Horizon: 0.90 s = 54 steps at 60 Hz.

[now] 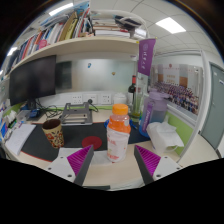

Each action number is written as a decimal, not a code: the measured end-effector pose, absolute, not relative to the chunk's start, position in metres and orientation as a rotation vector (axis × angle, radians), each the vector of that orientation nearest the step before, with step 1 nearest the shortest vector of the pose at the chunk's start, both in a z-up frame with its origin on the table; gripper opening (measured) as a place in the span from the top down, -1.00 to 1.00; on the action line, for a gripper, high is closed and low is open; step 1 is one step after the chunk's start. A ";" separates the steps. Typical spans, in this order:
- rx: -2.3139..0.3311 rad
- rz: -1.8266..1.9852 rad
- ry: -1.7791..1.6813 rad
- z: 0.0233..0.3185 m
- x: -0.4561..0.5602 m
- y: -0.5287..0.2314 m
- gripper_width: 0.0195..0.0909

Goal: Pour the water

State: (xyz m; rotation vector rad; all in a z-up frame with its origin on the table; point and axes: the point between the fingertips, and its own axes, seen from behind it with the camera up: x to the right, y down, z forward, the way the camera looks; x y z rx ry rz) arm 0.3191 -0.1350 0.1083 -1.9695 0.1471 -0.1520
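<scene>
Desk [100, 168] with bottle [118, 134] and cup [52, 132].
Gripper [113, 160] wide open, holding nothing; orange-capped bottle upright just ahead between pink pads [79, 160], gaps at both sides; cup off left.

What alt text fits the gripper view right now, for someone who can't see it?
A clear bottle with an orange cap stands upright on the white table, just ahead of the gripper, whose open fingers flank it without touching. Shelves of books run above the cluttered desk behind.

Claw [111, 163] open, purple pads [79, 160] apart; orange-capped bottle [118, 132] upright just ahead on table [100, 166].
</scene>
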 end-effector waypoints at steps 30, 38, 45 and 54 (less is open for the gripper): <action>-1.860 -0.006 0.007 0.077 0.345 -0.027 -0.06; -1.837 -0.021 0.014 0.079 0.348 -0.024 0.26; -1.829 -0.054 0.025 0.078 0.347 -0.023 0.55; -1.858 -0.125 -0.041 0.085 0.346 -0.020 0.56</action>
